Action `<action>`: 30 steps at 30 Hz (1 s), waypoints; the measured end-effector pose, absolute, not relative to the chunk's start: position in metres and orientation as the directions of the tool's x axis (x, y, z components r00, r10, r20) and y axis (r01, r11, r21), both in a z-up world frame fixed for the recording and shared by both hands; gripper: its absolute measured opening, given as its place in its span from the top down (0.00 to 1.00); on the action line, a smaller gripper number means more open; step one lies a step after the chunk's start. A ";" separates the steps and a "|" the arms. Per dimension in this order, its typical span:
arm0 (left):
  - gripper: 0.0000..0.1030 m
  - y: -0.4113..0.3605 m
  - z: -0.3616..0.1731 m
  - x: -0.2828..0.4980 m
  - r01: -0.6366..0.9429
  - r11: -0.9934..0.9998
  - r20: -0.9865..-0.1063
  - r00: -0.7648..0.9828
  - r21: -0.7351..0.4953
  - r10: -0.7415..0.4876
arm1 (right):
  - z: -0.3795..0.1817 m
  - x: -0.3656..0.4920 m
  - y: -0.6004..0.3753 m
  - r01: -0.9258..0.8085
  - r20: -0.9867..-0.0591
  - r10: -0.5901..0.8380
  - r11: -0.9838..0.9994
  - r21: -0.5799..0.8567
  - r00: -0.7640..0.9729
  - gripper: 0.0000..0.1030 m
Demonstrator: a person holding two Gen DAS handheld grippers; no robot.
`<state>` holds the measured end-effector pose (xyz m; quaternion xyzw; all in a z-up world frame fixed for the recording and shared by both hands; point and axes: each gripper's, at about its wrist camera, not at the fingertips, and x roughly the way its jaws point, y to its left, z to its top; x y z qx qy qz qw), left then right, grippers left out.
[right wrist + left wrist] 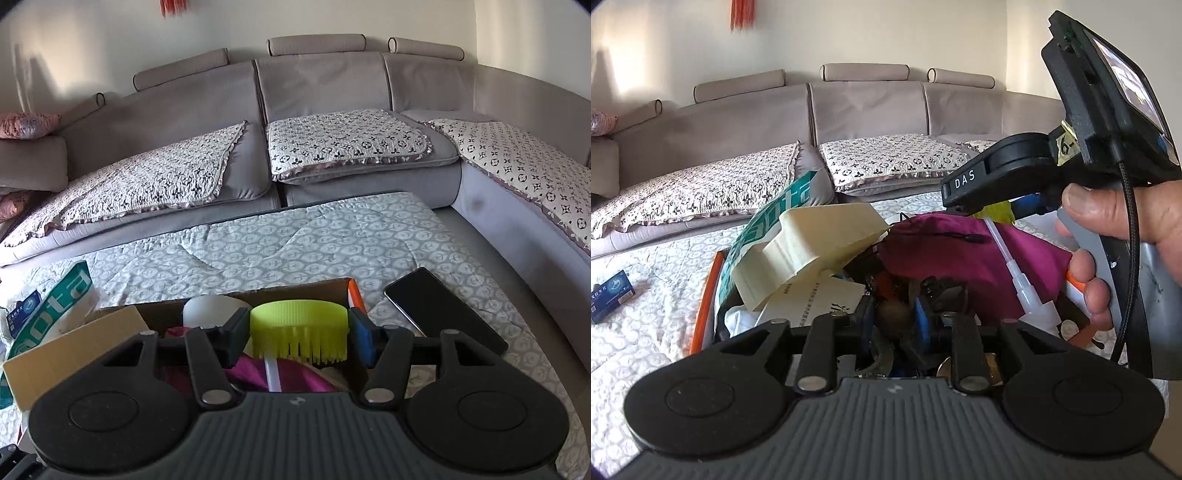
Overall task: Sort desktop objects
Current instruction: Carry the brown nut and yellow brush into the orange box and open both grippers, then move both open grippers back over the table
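Observation:
My right gripper (298, 334) is shut on a yellow-green round brush (299, 326) and holds it above an open cardboard box (314, 286). The box is full of clutter: a magenta cloth (964, 251), a cream plastic piece (812, 243), white paper and a white squeeze bottle (1030, 295). My left gripper (897, 325) reaches down into the box among dark objects; its jaws stand a little apart around a brownish item, and I cannot tell whether they grip it. The right gripper's body (1108, 140) shows at the right of the left wrist view.
A black phone (443, 310) lies on the patterned tablecloth right of the box. A blue packet (611, 295) lies on the cloth at the left. A white and green bag (55, 306) leans at the box's left. A grey sofa (332, 92) curves behind the table.

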<state>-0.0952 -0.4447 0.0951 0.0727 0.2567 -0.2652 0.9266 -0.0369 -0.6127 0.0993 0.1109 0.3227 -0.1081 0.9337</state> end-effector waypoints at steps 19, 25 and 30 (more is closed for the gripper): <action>0.00 -0.390 0.147 -0.143 0.581 0.807 -0.385 0.726 -0.101 -0.571 | 0.144 -0.102 -0.584 0.336 -0.532 -0.207 0.929 0.156 0.821 0.01; 0.00 -0.342 0.153 -0.143 0.524 0.846 -0.406 0.756 -0.094 -0.513 | 0.150 -0.128 -0.529 0.324 -0.550 -0.190 0.933 0.158 0.814 0.00; 0.00 -0.282 0.153 -0.137 0.417 0.902 -0.425 0.800 -0.113 -0.423 | 0.147 -0.145 -0.476 0.316 -0.553 -0.187 0.938 0.146 0.812 0.00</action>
